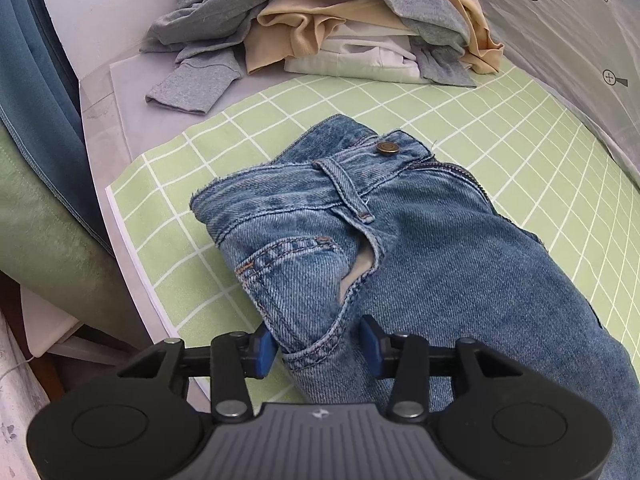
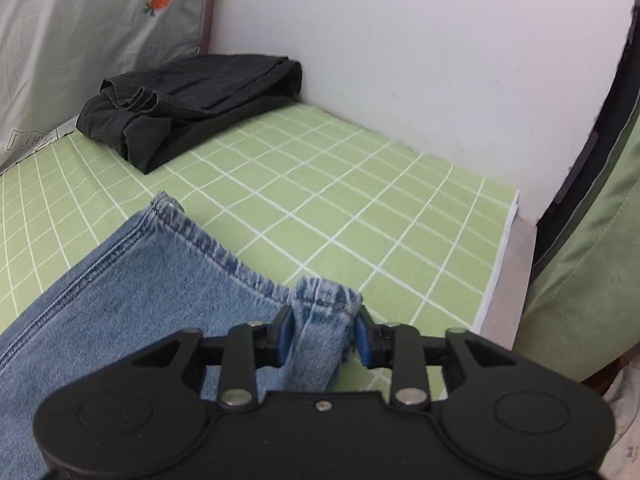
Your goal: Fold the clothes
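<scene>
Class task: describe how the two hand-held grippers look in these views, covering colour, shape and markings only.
Both match. The left hand-held gripper and the right hand-held gripper have matte black bodies with round discs at each side, black linkage bars with silver rivets, and blue finger pads. The left body has a ribbed grey centre with a small white logo. No cables or sleeves show.

left wrist: low, close over jeans [image 1: 400, 248] waistband, facing clothes pile [image 1: 340, 20] | right wrist: close over hem, facing wall [image 2: 400, 40] | shared: jeans, green grid mat [image 1: 520, 140]
</scene>
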`<move>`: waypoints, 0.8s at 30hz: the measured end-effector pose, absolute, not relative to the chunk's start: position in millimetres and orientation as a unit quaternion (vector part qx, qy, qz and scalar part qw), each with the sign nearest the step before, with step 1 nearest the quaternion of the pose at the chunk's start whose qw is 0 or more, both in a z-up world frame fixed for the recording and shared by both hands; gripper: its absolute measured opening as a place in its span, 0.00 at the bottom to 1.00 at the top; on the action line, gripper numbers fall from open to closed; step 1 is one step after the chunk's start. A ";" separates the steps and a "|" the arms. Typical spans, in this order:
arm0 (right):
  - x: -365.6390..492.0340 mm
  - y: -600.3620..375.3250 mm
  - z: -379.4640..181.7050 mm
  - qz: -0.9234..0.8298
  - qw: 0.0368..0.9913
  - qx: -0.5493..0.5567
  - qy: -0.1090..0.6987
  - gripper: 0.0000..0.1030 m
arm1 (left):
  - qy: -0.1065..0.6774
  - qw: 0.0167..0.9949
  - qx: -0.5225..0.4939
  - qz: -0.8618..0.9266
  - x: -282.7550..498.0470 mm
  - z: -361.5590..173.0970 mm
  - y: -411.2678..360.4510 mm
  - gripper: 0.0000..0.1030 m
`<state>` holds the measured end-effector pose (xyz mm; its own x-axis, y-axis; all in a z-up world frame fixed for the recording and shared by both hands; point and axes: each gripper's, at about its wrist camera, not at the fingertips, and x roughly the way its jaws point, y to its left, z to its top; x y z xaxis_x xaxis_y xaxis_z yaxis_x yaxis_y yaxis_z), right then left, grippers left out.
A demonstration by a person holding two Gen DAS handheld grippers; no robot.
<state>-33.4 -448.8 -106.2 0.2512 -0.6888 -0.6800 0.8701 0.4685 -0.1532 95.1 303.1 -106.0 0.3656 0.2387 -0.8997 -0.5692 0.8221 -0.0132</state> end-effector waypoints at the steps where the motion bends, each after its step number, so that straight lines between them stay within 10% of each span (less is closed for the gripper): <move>1: -26.6 -446.3 -102.1 -0.493 0.791 0.107 0.346 0.67 | 0.502 0.812 -0.160 0.252 95.4 -102.6 301.2 0.46; 12: 53.2 -484.0 -127.2 -0.394 0.826 0.186 0.357 0.47 | 0.511 0.800 -0.151 0.275 105.5 -108.6 291.9 0.59; 24: 6.4 -460.7 -130.2 -0.428 0.817 0.144 0.358 0.83 | 0.524 0.799 -0.137 0.260 104.9 -121.4 291.6 0.68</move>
